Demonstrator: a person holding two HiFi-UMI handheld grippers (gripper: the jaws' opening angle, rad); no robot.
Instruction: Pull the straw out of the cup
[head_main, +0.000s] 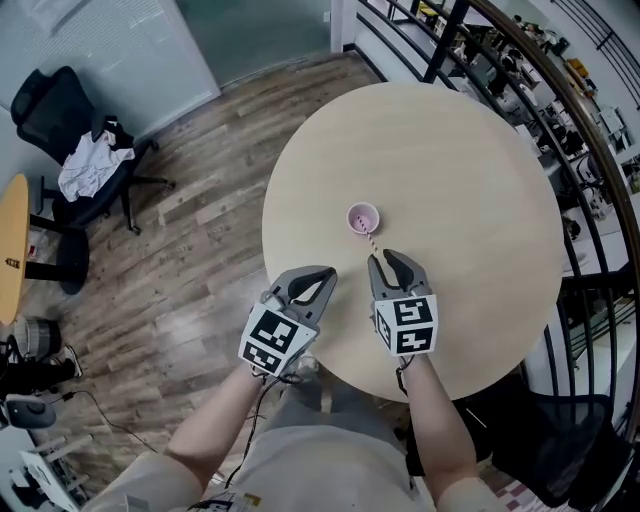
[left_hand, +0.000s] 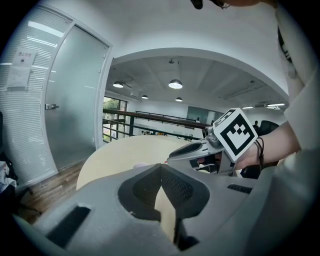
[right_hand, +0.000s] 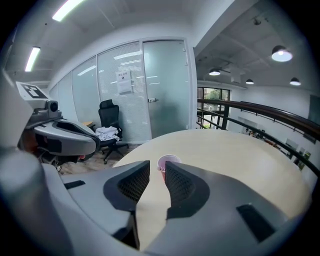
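A small pink cup (head_main: 362, 217) stands near the middle of the round pale table (head_main: 470, 170). A striped straw (head_main: 371, 240) leans out of it toward me. My right gripper (head_main: 385, 260) hovers just on the near side of the cup, and its tips are at the straw's upper end. In the right gripper view the right gripper (right_hand: 157, 167) is open by a narrow gap, with nothing between the pads and the cup (right_hand: 167, 161) showing beyond them. My left gripper (head_main: 325, 275) is over the table's near-left edge, with its tips together and nothing in it.
A black office chair (head_main: 85, 160) with white cloth on it stands on the wood floor at the left. A dark railing (head_main: 520, 60) curves behind the table. Another dark chair (head_main: 560, 440) sits at the lower right.
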